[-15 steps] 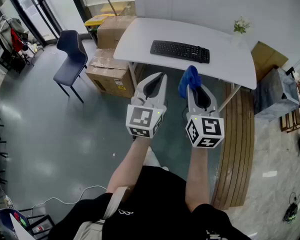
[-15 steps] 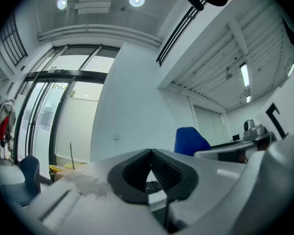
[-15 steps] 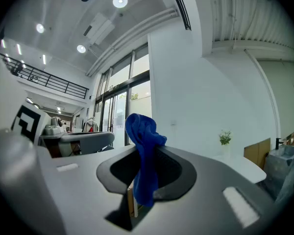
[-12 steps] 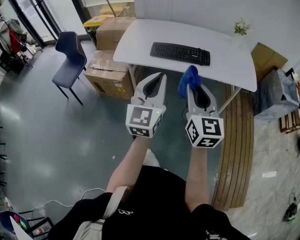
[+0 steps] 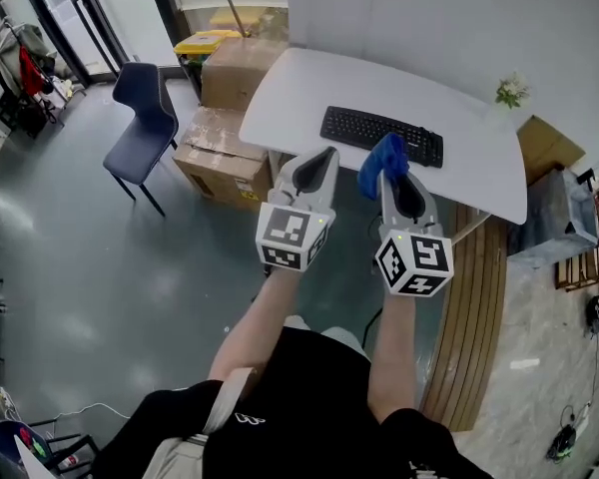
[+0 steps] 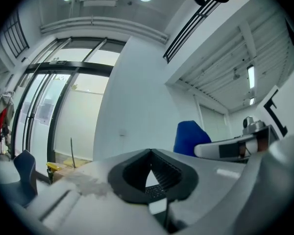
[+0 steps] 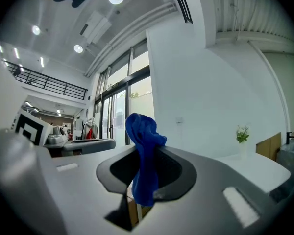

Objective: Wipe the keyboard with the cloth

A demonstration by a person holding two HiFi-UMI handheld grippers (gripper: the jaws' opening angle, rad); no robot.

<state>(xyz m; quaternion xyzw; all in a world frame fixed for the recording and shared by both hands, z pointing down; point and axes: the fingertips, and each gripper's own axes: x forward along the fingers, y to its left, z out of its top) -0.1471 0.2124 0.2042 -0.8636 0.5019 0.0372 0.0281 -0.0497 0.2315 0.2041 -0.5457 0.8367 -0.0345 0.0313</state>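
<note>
A black keyboard [image 5: 381, 135] lies on the white table [image 5: 309, 88] ahead, also glimpsed through the left jaws as the keyboard [image 6: 154, 192]. My right gripper [image 5: 387, 168] is shut on a blue cloth [image 5: 382, 161], which sticks up bunched from its jaws; in the right gripper view the cloth [image 7: 144, 151] hangs through my right gripper [image 7: 147, 148]. My left gripper [image 5: 322, 155] is held level beside it, shut with nothing in it; the left gripper view shows its jaws closed to a point at my left gripper [image 6: 149, 153] and the cloth [image 6: 188, 137] off to the right. Both grippers hover short of the table's near edge.
A small plant [image 5: 511, 90] stands at the table's far right corner. Cardboard boxes [image 5: 225, 158] sit left of and under the table. A dark blue chair [image 5: 145, 113] stands on the grey floor further left. Wooden planks [image 5: 474, 307] lie to the right.
The table and keyboard have come closer and shifted right in the head view; both grippers have advanced toward the table's edge. The cloth stays clamped in the right gripper.
</note>
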